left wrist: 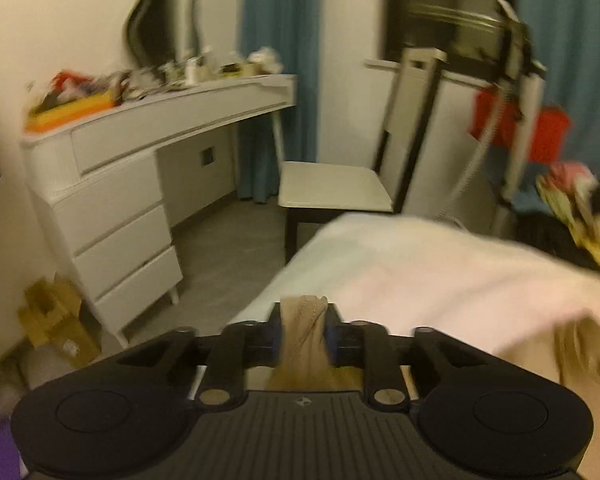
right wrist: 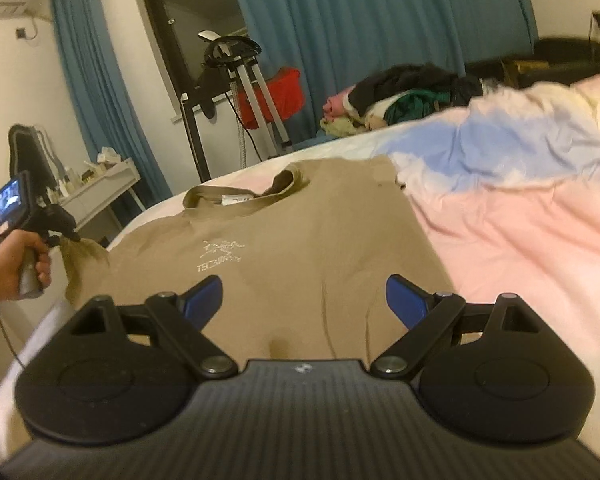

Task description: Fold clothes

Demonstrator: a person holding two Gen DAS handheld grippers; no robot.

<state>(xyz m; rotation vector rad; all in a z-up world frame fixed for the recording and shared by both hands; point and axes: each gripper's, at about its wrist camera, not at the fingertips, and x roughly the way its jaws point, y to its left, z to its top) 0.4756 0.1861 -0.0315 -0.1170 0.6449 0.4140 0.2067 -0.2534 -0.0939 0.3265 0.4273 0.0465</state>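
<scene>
A tan T-shirt [right wrist: 284, 248] lies face up on the bed, its collar toward the far side and a white logo on the chest. My right gripper [right wrist: 304, 300] hovers open just above the shirt's lower part, with nothing between its blue pads. At the bed's left edge a hand [right wrist: 16, 264] holds my left gripper [right wrist: 66, 236], which is shut on the shirt's sleeve and lifts it off the mattress. In the left wrist view the bunched tan sleeve [left wrist: 304, 340] is pinched between the pads of the left gripper [left wrist: 304, 320].
A pink and blue quilt [right wrist: 520, 200] covers the bed to the right of the shirt. A pile of clothes [right wrist: 404, 96] lies at the far side. A white dresser [left wrist: 112, 200], a chair [left wrist: 336, 192] and a cardboard box [left wrist: 52, 320] stand on the floor to the left.
</scene>
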